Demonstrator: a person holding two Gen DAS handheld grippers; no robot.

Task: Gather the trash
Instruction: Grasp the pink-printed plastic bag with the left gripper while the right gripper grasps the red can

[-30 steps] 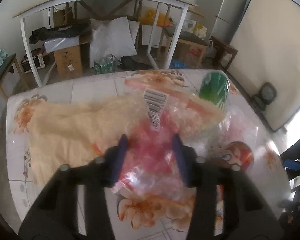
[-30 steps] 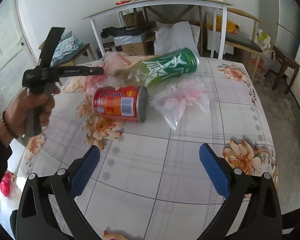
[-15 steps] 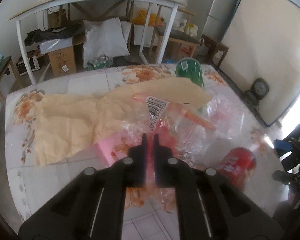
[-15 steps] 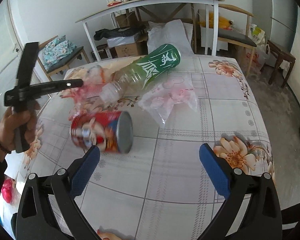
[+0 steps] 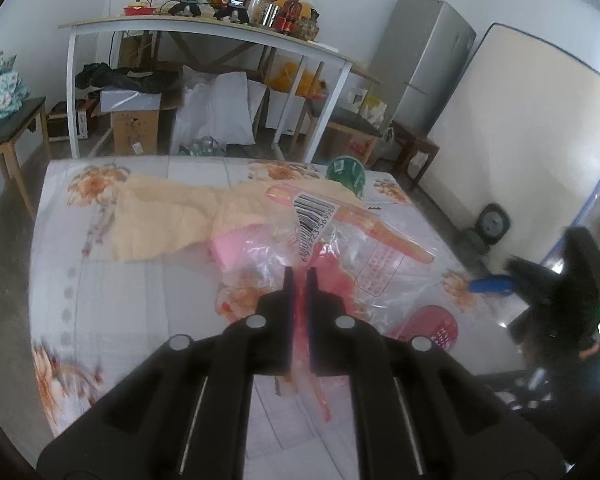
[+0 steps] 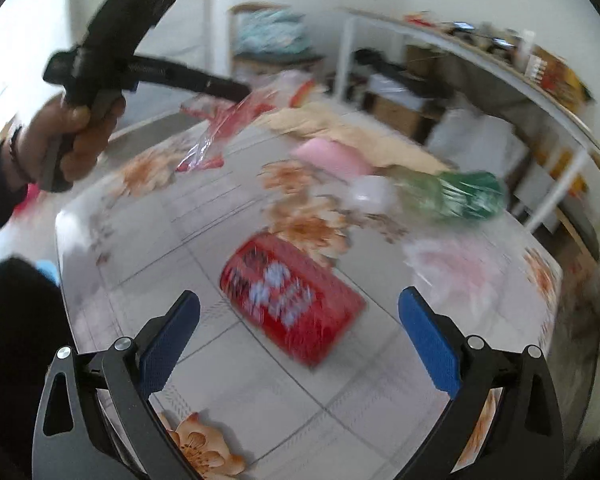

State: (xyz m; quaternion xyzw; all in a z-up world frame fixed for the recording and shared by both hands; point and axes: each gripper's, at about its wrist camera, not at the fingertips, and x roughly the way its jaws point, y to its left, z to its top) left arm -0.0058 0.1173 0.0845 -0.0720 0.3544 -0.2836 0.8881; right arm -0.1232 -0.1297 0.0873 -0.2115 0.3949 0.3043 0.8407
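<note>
Your left gripper (image 5: 299, 280) is pinching the clear red-printed plastic bag (image 5: 340, 248) above the table's (image 5: 140, 280) near side. Your right gripper (image 6: 300, 332) is hovering wide open, empty, near the red can (image 6: 292, 300).

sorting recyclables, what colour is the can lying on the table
Red with pale markings, can; clearest in the right wrist view.
</note>
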